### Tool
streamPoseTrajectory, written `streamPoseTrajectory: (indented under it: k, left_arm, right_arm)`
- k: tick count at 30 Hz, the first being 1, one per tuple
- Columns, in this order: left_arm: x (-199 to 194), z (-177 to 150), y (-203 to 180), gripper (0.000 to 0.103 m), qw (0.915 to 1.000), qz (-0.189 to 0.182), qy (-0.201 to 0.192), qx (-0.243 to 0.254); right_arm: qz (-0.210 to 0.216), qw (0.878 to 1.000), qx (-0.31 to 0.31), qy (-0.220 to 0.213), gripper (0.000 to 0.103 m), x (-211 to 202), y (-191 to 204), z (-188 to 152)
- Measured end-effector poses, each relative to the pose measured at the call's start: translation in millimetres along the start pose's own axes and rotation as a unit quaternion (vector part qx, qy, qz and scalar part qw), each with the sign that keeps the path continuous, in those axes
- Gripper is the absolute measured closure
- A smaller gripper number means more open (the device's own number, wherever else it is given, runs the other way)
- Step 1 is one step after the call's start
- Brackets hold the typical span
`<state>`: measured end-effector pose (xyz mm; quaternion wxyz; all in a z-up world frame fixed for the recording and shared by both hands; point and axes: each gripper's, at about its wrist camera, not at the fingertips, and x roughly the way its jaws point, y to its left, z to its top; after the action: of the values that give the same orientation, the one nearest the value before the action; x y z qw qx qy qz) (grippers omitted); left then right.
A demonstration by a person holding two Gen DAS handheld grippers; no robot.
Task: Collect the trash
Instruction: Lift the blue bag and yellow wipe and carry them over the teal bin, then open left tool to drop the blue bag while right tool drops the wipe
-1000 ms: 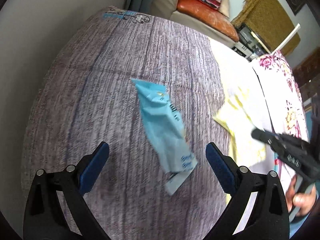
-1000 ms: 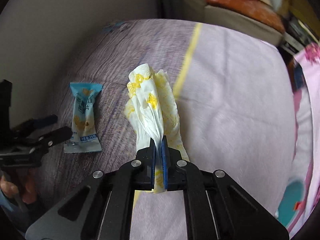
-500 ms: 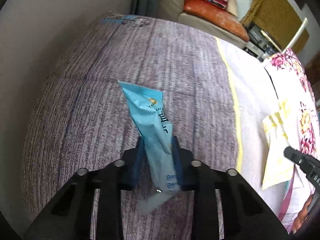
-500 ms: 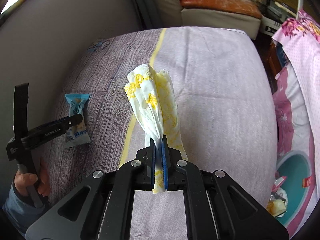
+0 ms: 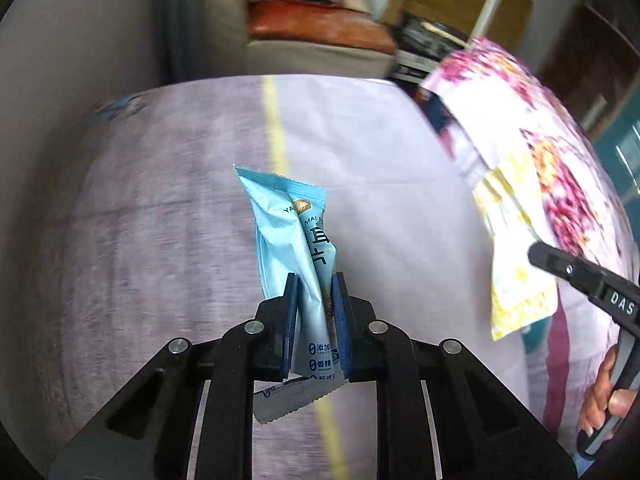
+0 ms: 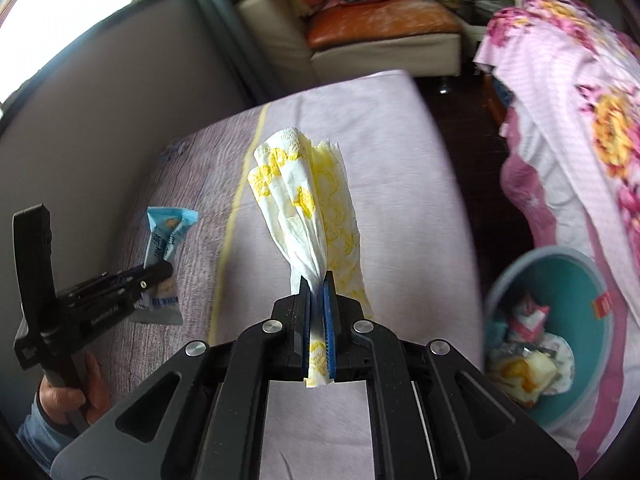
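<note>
My left gripper (image 5: 314,280) has a light blue snack wrapper (image 5: 280,232) between its pads, lifted off the purple mattress (image 5: 160,240); its jaws are still closing on it. The right wrist view shows the same wrapper (image 6: 168,232) in that gripper (image 6: 160,272) at the left. My right gripper (image 6: 318,280) is shut on a crumpled white and yellow napkin (image 6: 300,192), held above the mattress. That napkin (image 5: 516,264) also hangs from the right gripper (image 5: 536,254) at the right of the left wrist view. A teal trash bin (image 6: 516,268) with several scraps inside stands on the floor at the lower right.
A pink floral blanket (image 6: 580,120) drapes to the right, just above the bin. A beige sofa (image 6: 380,52) with an orange cushion stands beyond the mattress's far edge. A grey wall (image 6: 100,100) runs along the left side.
The left gripper closed on the blue wrapper and lifted it off the mattress. Both grippers moved right with their loads, and the teal bin came fully into the right wrist view.
</note>
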<state>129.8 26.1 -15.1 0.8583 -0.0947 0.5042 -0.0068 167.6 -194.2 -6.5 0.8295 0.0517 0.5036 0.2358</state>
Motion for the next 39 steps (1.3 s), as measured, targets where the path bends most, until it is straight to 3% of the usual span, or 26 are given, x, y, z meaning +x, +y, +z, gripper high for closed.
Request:
streamPoseTrajectory:
  k: [8,21,29,39]
  left_arm:
    - [5.9,-9.0,-100.3,0.085,0.9951,-0.043,0.004,0.089]
    - [26.9,-26.8,-221.0,0.085,0.9807,-0.084,0.029,0.174]
    - [52.6,-34.3,-266.0,0.085,0.9714,-0.103,0.054,0.207]
    - [88.4,-35.3,-295.6,0.081,0.9633,-0.12,0.084,0.225]
  right_arm:
    - [-0.026,0.997,0.06,-0.05,0.097,-58.9,-62.2,-25.6]
    - [-0.063,0.982,0.15,-0.101,0.097,-127.3,-158.5,-75.5]
    - [-0.081,0.974,0.189,-0.096,0.097,-137.5,-204.0,-98.7]
    - [-0.094,0.969,0.214,-0.074,0.097,-127.3,-231.4,-108.5]
